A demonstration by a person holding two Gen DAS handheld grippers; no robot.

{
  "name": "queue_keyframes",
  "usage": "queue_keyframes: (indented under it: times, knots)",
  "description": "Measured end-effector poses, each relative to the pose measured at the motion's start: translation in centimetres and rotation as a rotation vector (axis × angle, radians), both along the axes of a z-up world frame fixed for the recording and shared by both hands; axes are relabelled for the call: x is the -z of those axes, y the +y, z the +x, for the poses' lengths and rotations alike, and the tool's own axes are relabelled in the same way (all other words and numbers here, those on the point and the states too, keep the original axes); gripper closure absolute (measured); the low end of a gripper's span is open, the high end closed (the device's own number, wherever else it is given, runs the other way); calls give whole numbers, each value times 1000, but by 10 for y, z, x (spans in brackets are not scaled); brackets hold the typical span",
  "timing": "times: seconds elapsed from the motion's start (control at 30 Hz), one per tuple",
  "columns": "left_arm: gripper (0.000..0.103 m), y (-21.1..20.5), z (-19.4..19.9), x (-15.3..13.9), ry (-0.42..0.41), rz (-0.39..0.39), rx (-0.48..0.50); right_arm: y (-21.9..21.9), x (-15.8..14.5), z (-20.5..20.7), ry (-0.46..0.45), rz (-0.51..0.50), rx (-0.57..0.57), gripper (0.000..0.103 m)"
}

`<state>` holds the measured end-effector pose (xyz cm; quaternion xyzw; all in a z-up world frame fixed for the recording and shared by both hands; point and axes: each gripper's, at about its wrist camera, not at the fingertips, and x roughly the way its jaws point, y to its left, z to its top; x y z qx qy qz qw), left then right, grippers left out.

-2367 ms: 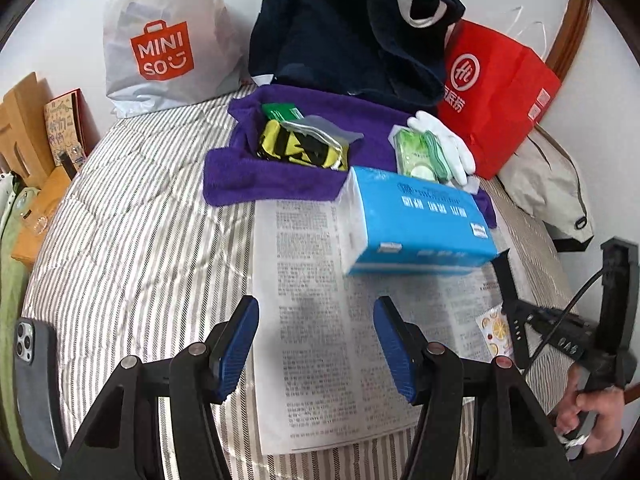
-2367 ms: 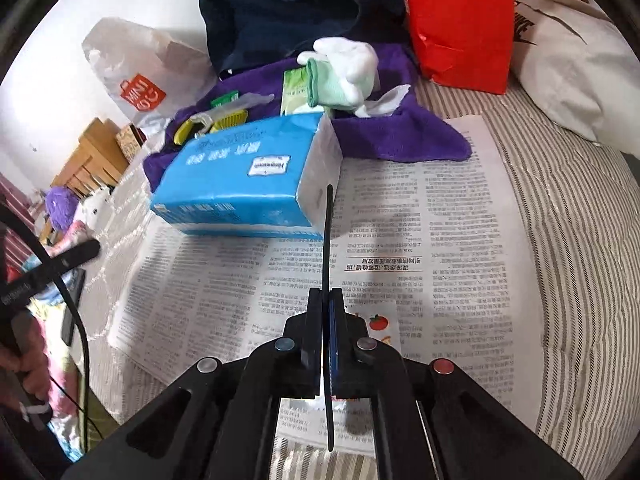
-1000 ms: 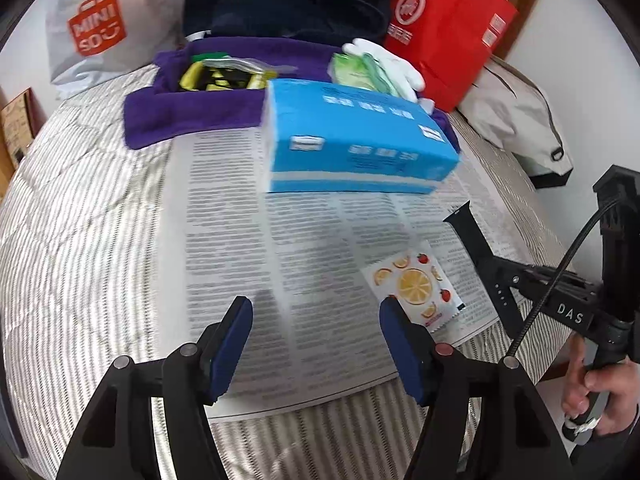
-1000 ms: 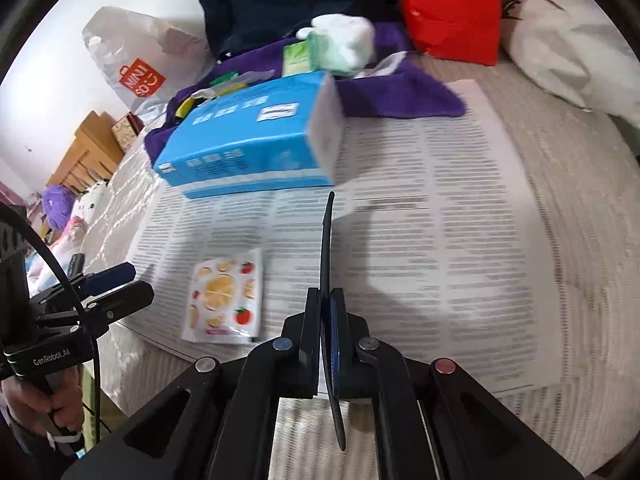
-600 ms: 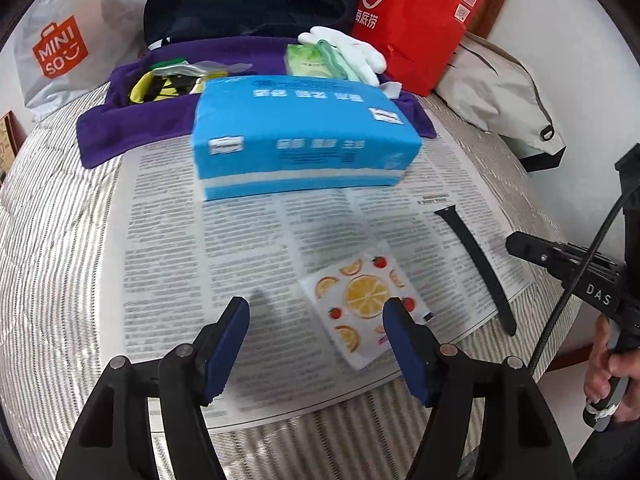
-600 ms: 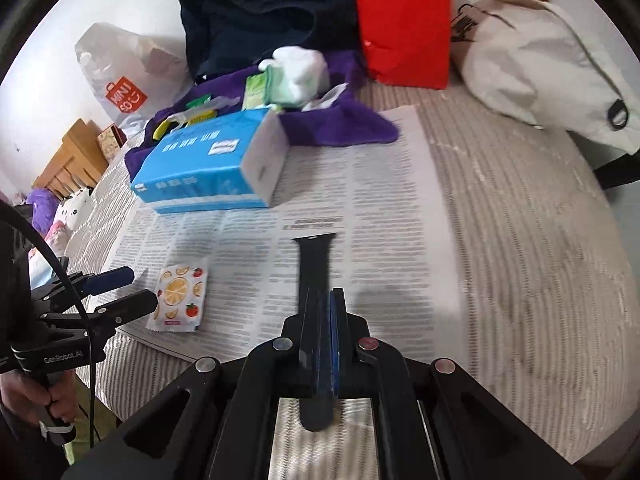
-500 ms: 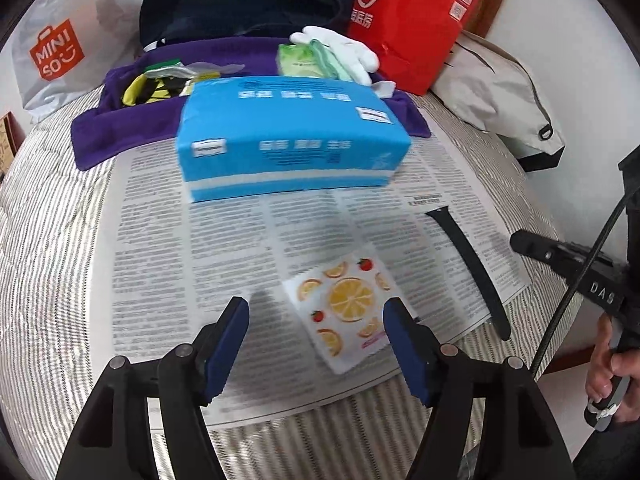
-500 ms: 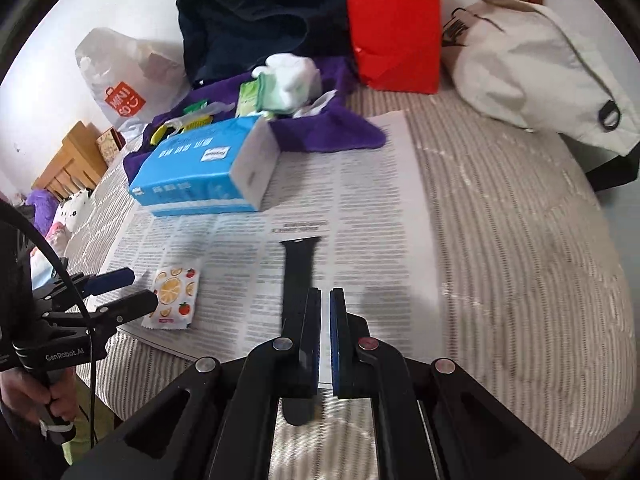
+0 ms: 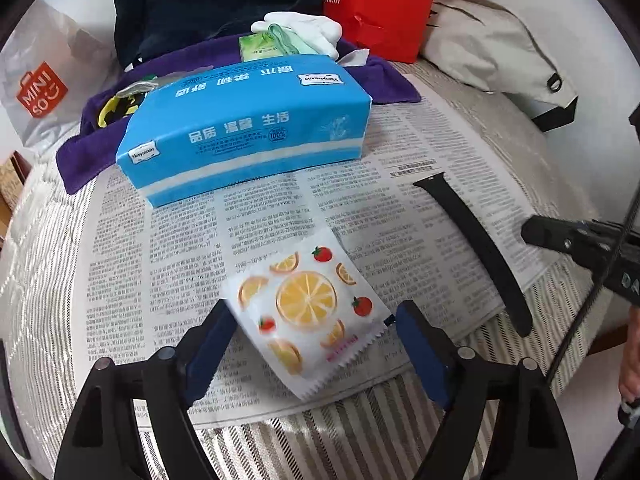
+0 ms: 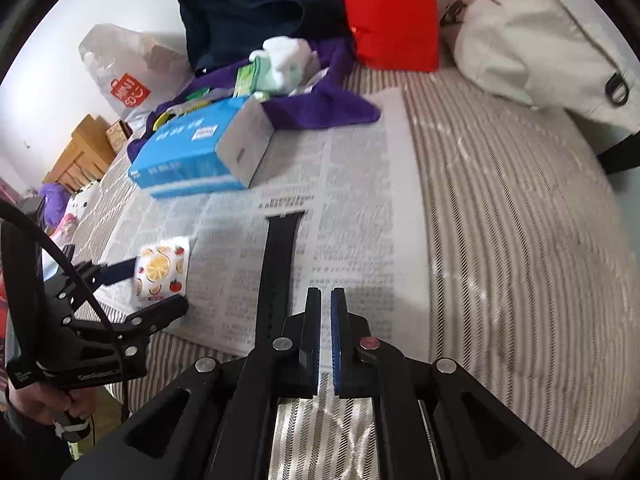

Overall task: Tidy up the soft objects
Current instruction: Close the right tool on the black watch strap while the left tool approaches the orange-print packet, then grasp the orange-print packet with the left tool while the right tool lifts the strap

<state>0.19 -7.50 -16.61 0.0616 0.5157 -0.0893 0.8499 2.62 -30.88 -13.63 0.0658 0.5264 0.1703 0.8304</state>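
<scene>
Blue pads of the left gripper [image 9: 312, 340] stand wide apart, one on each side of the fruit-print packet [image 9: 306, 310], which lies flat on the newspaper [image 9: 180, 240] near its front edge. I cannot tell if the pads already touch the packet or only frame it. This gripper is low over the bed and points forward and a little down; in the right wrist view the left gripper [image 10: 138, 282] comes in from the left side, and the person's left hand [image 10: 44, 404] holds its handle below the bed edge. The right gripper [image 10: 325, 316] is held low over the front edge of the newspaper [image 10: 360, 200], and its two pads are almost together with only a thin gap and nothing between them. The black watch strap [image 10: 278, 264] lies flat on the paper just beside this gripper, on its left, free of the fingers. In the left wrist view the strap [image 9: 476, 248] is to the right of the packet, apart from it. The blue tissue pack [image 9: 248, 128] lies further back on the paper, in front of the purple towel [image 9: 392, 80]. Behind stands a red paper bag [image 9: 376, 4], and a beige cloth bag [image 10: 532, 36] rests at the right on the striped bed cover [image 10: 520, 220].
</scene>
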Motion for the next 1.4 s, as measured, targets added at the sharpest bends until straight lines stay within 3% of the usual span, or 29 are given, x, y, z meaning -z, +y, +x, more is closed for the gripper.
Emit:
queue_keyframes:
  times: [0.1, 0.13, 0.2, 0.23, 0.3, 0.33, 0.5, 0.67, 0.93, 1.03, 1.1, 1.4]
  knots:
    - [21, -1, 1, 3, -20, 14, -15, 1, 4, -2, 9, 8, -13, 87]
    - [23, 0, 1, 4, -28, 10, -17, 1, 4, -3, 7, 10, -18, 79]
    - [37, 2, 1, 4, -44, 9, -16, 2, 2, -6, -4, 9, -20, 67]
    - [51, 2, 1, 3, -50, 8, -15, 2, 1, -7, -9, 11, -19, 63]
    - [66, 6, 3, 0, -69, -2, -40, 3, 0, -7, -7, 20, -19, 63]
    - [67, 9, 4, -2, -74, -9, -49, 5, -1, -6, -6, 27, -20, 63]
    - [96, 21, 9, -4, -80, -58, -71, 20, 0, -6, -7, 23, -50, 55]
    - [98, 42, 12, -5, -58, -140, -107, 36, 8, -1, -2, -20, -72, 48]
    - [98, 63, 12, -10, -56, -145, -140, 58, 14, 4, -86, -135, -98, 46]
    - [98, 69, 12, -10, -56, -147, -154, 70, 17, 0, -170, -216, -140, 56]
    - [98, 72, 11, -11, -52, -160, -153, 68, 16, -3, -179, -195, -155, 82]
    - [98, 77, 10, -7, -43, -185, -141, 68, 16, -3, -145, -195, -116, 81]
